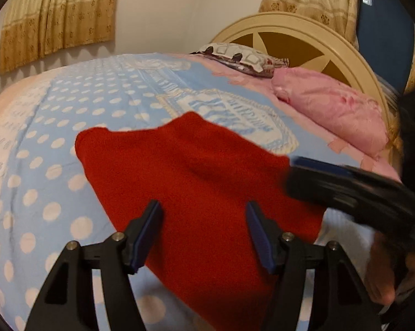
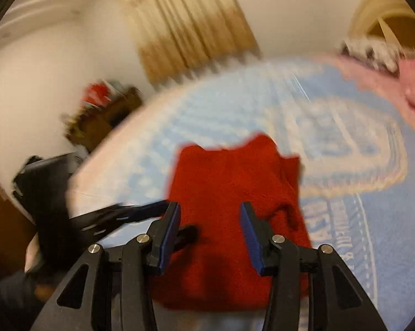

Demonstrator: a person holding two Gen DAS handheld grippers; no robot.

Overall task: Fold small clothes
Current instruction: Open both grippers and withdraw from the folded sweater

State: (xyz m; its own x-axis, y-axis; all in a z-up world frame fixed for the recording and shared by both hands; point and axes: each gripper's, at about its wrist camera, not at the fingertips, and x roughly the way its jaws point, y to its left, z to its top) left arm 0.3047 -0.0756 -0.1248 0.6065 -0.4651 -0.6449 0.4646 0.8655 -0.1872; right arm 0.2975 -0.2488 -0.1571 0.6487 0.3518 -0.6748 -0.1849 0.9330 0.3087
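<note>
A small red garment (image 1: 196,182) lies spread on the blue polka-dot bedspread (image 1: 69,127). My left gripper (image 1: 203,233) is open and empty, its fingers just above the garment's near part. The right gripper's body shows blurred at the garment's right edge in the left wrist view (image 1: 345,190). In the right wrist view the red garment (image 2: 235,193) lies partly folded, with a creased right side. My right gripper (image 2: 208,234) is open and empty above its near edge. The left gripper (image 2: 119,215) comes in from the left, blurred.
A pink pillow (image 1: 334,110) and a patterned pillow (image 1: 240,58) lie by the cream headboard (image 1: 304,33). Curtains (image 1: 55,13) hang on the wall behind. A cluttered dark shelf (image 2: 102,110) stands beyond the bed's left side. The right wrist view is motion-blurred.
</note>
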